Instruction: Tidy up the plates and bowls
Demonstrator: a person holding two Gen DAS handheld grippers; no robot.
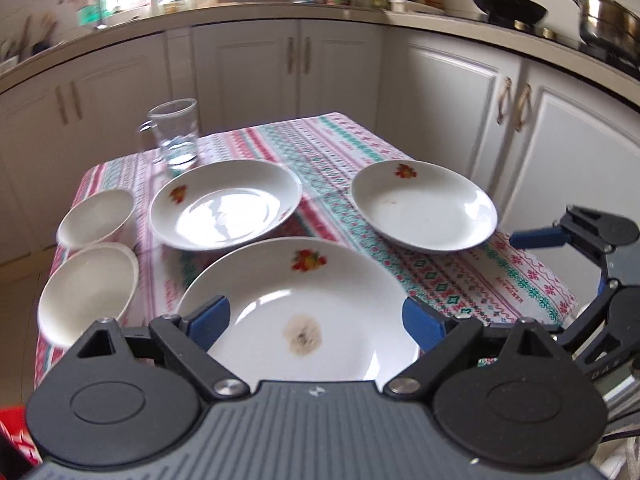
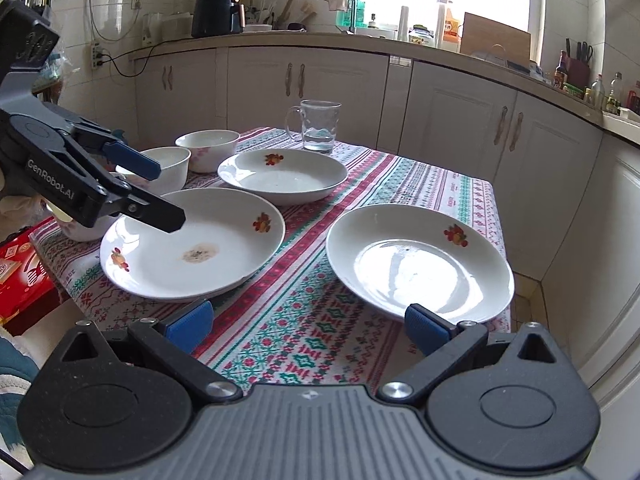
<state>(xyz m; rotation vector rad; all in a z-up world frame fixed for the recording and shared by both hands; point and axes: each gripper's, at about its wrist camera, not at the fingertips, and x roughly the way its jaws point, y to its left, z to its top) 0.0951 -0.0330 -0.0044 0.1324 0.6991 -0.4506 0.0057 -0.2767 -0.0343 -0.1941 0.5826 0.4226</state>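
Three white plates with fruit prints lie on the patterned tablecloth. The stained plate (image 1: 300,312) (image 2: 192,248) is nearest my left gripper (image 1: 316,322), which is open and empty, its jaws over the plate's near rim. A clean plate (image 1: 226,204) (image 2: 282,174) lies behind it. A third plate (image 1: 424,206) (image 2: 418,264) lies to the right. My right gripper (image 2: 308,326) is open and empty above the cloth, short of the third plate; it shows at the right edge of the left wrist view (image 1: 576,264). Two white bowls (image 1: 90,284) (image 1: 98,216) stand at the left.
A glass mug (image 1: 176,134) (image 2: 318,126) with some water stands at the table's far side. The tablecloth (image 2: 304,344) (image 1: 460,280) covers a small table ringed by white kitchen cabinets. A red box (image 2: 24,268) sits beside the table's left edge.
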